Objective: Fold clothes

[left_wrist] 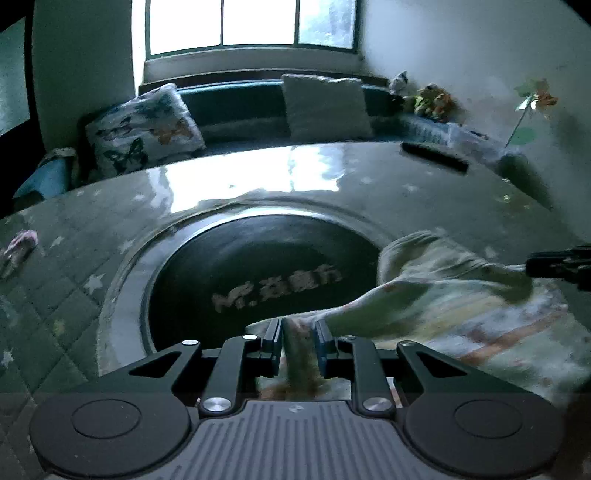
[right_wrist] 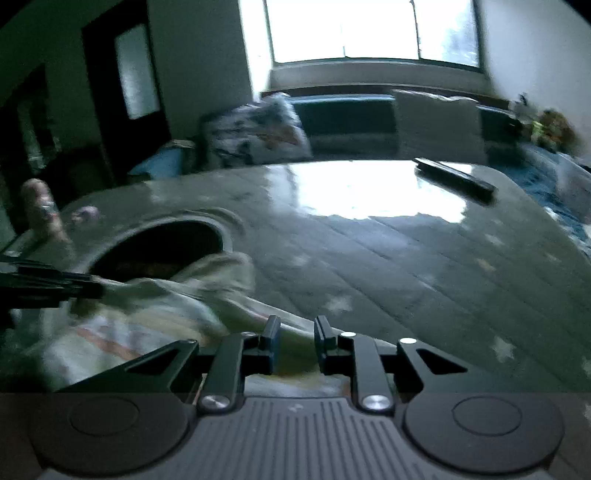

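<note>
A dim room with a bright window (left_wrist: 251,22) behind a dark sofa (left_wrist: 236,107) that carries a butterfly-print cushion (left_wrist: 144,125) and a plain pale cushion (left_wrist: 325,105). In front lies a glossy, star-patterned quilted table (left_wrist: 66,266) with a round black inset (left_wrist: 258,273) bearing pale lettering (too blurred to read). The left gripper (left_wrist: 297,332) is clenched on a bunched fold of a pale striped garment (left_wrist: 461,306), which rises between its fingers and spreads away to the right, over the inset's rim. In the right wrist view the right gripper (right_wrist: 297,332) holds another part of the same garment (right_wrist: 155,317) between its fingers, and the cloth stretches left to the other gripper's dark tip. A dark flat remote-like object (right_wrist: 454,177) lies at the table's far edge, and a small pink item (left_wrist: 20,245) rests far left.
</note>
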The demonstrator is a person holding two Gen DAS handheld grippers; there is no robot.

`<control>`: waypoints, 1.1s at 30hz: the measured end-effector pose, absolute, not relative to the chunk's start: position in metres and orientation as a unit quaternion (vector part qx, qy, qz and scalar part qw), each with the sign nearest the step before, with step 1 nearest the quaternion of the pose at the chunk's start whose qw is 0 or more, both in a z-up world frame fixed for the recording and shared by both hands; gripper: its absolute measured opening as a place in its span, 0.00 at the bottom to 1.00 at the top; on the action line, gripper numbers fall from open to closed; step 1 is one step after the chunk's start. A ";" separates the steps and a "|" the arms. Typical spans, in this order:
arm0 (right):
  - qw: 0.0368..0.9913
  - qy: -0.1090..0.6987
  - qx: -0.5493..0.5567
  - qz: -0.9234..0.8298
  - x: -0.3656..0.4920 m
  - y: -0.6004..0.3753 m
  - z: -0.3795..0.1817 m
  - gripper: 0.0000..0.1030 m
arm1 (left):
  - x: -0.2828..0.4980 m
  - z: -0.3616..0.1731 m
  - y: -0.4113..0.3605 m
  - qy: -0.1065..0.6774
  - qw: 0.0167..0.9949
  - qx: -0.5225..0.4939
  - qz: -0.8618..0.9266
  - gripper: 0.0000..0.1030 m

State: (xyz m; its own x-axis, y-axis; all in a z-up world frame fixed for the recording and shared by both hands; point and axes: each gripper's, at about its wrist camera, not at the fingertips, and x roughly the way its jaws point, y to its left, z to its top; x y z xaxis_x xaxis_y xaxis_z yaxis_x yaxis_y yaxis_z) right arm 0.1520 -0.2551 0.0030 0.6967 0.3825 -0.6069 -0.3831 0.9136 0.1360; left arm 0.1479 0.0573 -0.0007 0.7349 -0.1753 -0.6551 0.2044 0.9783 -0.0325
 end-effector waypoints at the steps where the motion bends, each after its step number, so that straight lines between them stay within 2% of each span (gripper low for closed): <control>1: 0.918 0.329 -0.002 0.221 0.152 -0.249 0.005 0.19 | 0.147 0.002 0.053 0.347 0.931 0.023 -0.109 0.21; 14: 0.900 0.365 -0.017 0.238 0.195 -0.210 -0.015 0.19 | 0.175 -0.002 -0.010 0.360 0.913 0.022 -0.190 0.21; 21: 0.899 0.320 -0.082 0.287 0.160 -0.194 0.002 0.20 | 0.188 -0.014 -0.018 0.376 0.905 0.020 -0.195 0.21; 33: 0.850 0.323 -0.142 0.391 0.090 -0.149 -0.006 0.20 | 0.179 -0.017 -0.015 0.370 0.910 0.015 -0.185 0.21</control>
